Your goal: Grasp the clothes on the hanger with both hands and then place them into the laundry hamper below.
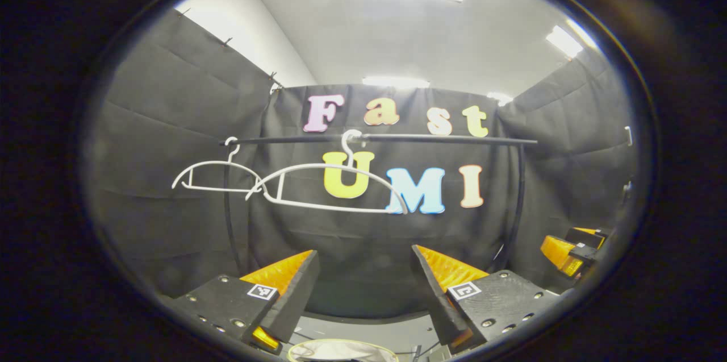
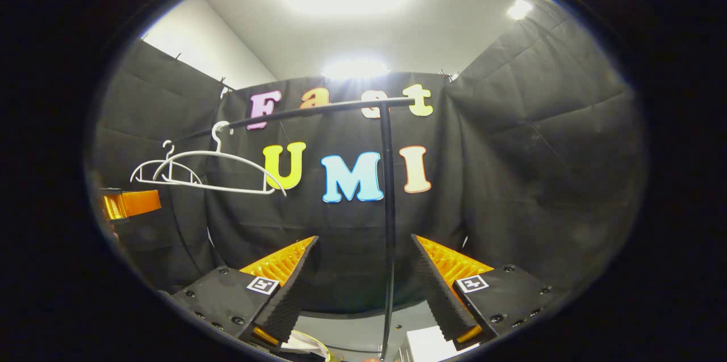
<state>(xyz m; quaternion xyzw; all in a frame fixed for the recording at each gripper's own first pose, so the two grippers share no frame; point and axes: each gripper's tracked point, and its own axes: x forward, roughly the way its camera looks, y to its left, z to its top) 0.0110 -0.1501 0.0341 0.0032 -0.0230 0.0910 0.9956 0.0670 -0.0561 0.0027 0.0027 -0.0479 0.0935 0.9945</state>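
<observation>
**A:** Where do we stand? Both white hangers on the rail (image 1: 386, 138) look bare to us — the near hanger (image 1: 329, 188) and the far hanger (image 1: 213, 176) carry no cloth at all.

**B:** Agreed. In the right gripper view the same pair hangs empty at the rail's left end. So the clothes are off the hangers, and we judge the task is at or past the drop into the hamper.

**A:** And the jaws? The left gripper (image 1: 363, 285) has its jaws spread wide with nothing between them. The right gripper (image 2: 363, 282) is the same — apart and empty, with the rack's upright post (image 2: 388, 220) seen through the gap but well beyond it.

**B:** The right gripper also shows at the far right of the left gripper view, though we cannot tell its jaws from there.

**A:** Then the hamper. At the bottom edge of the left gripper view, under the jaws, there is a pale curved rim (image 1: 341, 345) with something light inside it.

**B:** We take that for the laundry hamper, but so little of it shows that we cannot say whether clothes lie in it.

**A:** So the next move calls for tipping a camera down to check the hamper before we count it done.
</observation>
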